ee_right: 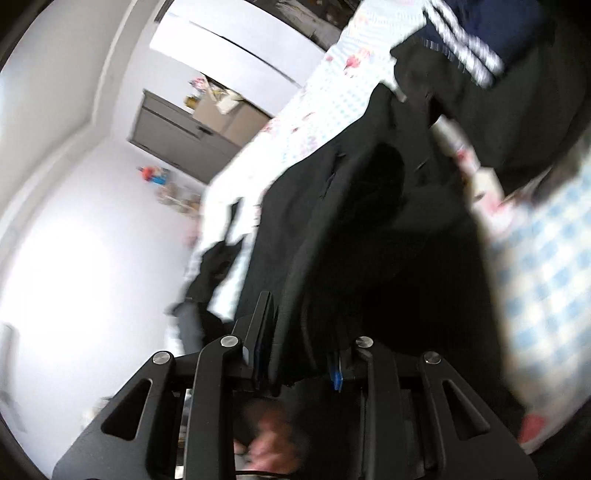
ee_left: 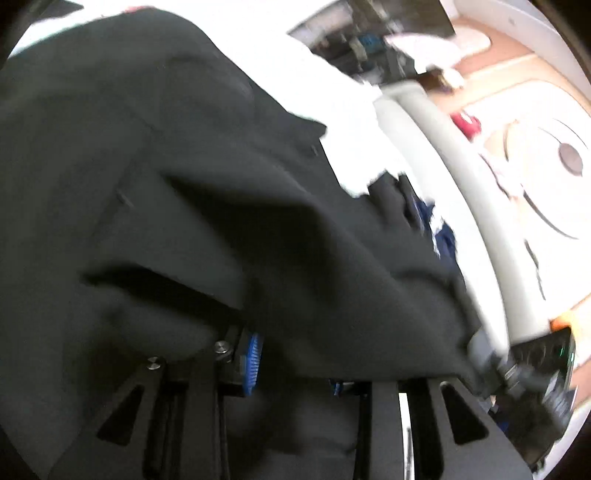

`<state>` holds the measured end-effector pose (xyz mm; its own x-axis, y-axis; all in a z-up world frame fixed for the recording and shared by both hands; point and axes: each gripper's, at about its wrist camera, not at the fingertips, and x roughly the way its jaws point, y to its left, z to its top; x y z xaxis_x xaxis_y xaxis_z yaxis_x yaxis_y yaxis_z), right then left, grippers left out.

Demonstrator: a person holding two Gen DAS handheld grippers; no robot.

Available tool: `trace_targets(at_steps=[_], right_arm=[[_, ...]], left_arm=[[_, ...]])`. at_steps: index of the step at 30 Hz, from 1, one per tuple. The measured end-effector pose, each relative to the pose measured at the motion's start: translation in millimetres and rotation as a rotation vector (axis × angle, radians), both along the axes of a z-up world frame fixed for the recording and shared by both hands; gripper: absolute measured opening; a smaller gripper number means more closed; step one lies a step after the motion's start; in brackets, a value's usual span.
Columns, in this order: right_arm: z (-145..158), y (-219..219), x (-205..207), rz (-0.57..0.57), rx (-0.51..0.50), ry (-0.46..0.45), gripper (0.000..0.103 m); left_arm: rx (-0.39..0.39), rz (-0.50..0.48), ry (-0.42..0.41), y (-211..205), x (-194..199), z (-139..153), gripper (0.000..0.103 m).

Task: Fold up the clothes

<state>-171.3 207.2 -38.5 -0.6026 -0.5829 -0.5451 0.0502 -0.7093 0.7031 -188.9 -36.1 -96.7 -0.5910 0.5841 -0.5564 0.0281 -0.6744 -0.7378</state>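
Between both grippers hangs one black woven garment (ee_left: 207,177), lifted off the bed and stretched as a slack sheet.

Left wrist view: the cloth fills the frame from 7 o'clock up to 12 o'clock, its long fold lines running from about 10 o'clock down to 4 o'clock. Its near edge drapes straight over the left gripper (ee_left: 295,373). The blue ribbed pad (ee_left: 253,363) of one finger shows at the fabric's hem; the other finger is mostly buried under cloth. Jaws stand narrowly apart with fabric between them. Judged a pinch on the garment, though the pad contact itself is hidden. White crumpled cloth (ee_left: 351,147) lies beyond at 1 o'clock; a grey padded bed rail (ee_left: 461,206) curves at 3 o'clock.

Right wrist view: the same black garment (ee_right: 369,240) rises from the right gripper (ee_right: 301,365) toward 1 o'clock, long axis from 6 to 1 o'clock. Fingers are drawn close, fabric bunched between them, so a pinch on its edge. A blue-and-white checked bedsheet with flowers (ee_right: 546,273) lies at 3 o'clock; a navy garment with white stripes (ee_right: 491,33) at 1 o'clock.

Judgement: neither hand is nearer; each holds one end. The coming fold turns on bringing the two held edges together across the garment's long axis. Blur is heavy in both views.
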Motion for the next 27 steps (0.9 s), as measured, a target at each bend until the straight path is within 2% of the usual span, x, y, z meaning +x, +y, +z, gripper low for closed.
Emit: trace_targets(at_steps=[3,6,8,11,13,14,16,18,21,22,24,25,27], right_arm=[[-15,-1,-5,-0.013,0.025,-0.039,0.025],[-28,1,-6,-0.03,0.075,-0.057,0.024],[-38,-4,-10,-0.013,0.1,-0.075,0.024],[-55,-19,-14,0.014,0.216,-0.102,0.025],[-67,-23,-16,0.019,0.326,-0.13,0.029],[-70,-20,-14,0.022,0.348,-0.144,0.033],[-68,-9,-7,0.016,0.354,-0.154,0.035],[-52,2,3,-0.036,0.416,-0.099,0.038],[-19,6,12,-0.089,0.5,0.012,0.038],[-10,3,12,-0.087,0.522,0.048,0.038],[-1,-10,7,-0.059,0.595,0.083,0.038],[0,-15,6,-0.043,0.628,0.092,0.038],[-4,-26,1,0.003,0.611,0.076,0.038]], left_arm=[[-0.071,0.132,0.023,-24,17,9,0.03],[-0.116,0.181,0.03,-42,28,13,0.033],[-0.182,0.2,0.034,-48,28,17,0.033],[-0.25,0.126,-0.02,-45,17,15,0.036],[-0.302,0.067,-0.087,-39,13,7,0.04],[-0.327,0.037,-0.124,-38,13,3,0.043],[-0.387,-0.011,-0.181,-38,20,-2,0.041],[-0.394,-0.04,-0.152,-49,32,8,0.041],[-0.384,-0.065,-0.029,-46,31,36,0.042],[-0.394,-0.075,0.009,-41,27,44,0.042],[-0.434,-0.117,0.036,-29,12,49,0.042],[-0.43,-0.152,0.04,-30,11,47,0.042],[-0.382,-0.234,0.046,-12,-8,37,0.042]])
